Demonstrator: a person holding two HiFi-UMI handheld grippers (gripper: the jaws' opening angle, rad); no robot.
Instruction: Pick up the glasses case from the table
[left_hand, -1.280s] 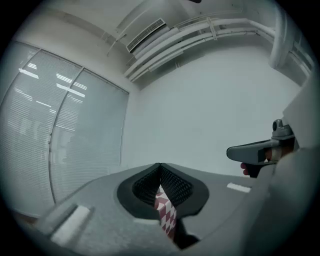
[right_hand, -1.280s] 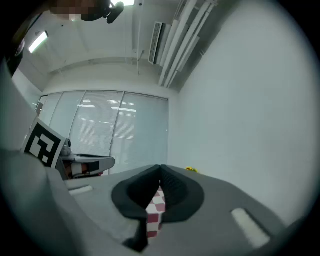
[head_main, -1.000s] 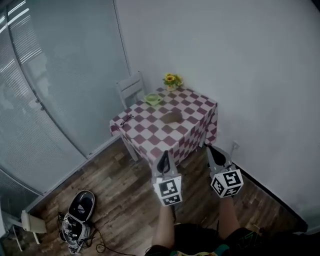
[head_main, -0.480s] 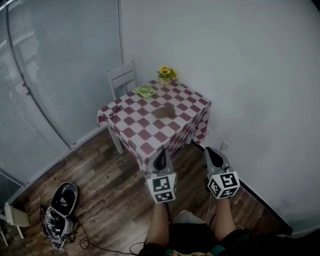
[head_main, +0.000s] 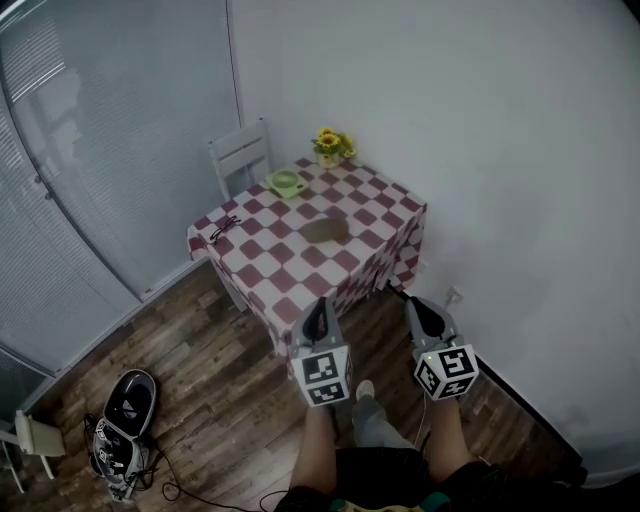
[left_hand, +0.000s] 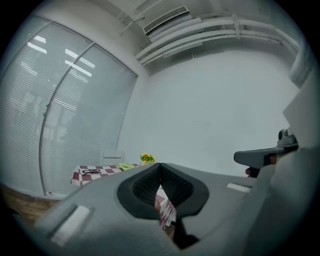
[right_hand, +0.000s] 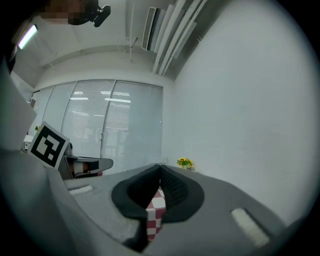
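Note:
A brown glasses case (head_main: 325, 230) lies near the middle of the table with the red-and-white checked cloth (head_main: 262, 272). Both grippers hang in the air on my side of the table, well short of it and pointing level towards it. The left gripper (head_main: 318, 308) is shut with nothing in it; in its own view the left gripper's (left_hand: 160, 165) tips meet. The right gripper (head_main: 418, 306) is also shut and empty, and the right gripper's (right_hand: 160, 166) tips touch in its own view. The case is not visible in either gripper view.
On the table lie black glasses (head_main: 224, 228) at the left edge, a green dish (head_main: 285, 182) and a pot of sunflowers (head_main: 331, 146) at the far corner. A white chair (head_main: 240, 155) stands behind it. A bag (head_main: 124, 425) lies on the wooden floor, left.
The table has slid a little left and up in the head view as the person walks. Both grippers stayed shut, side by side. A foot has come into view below them.

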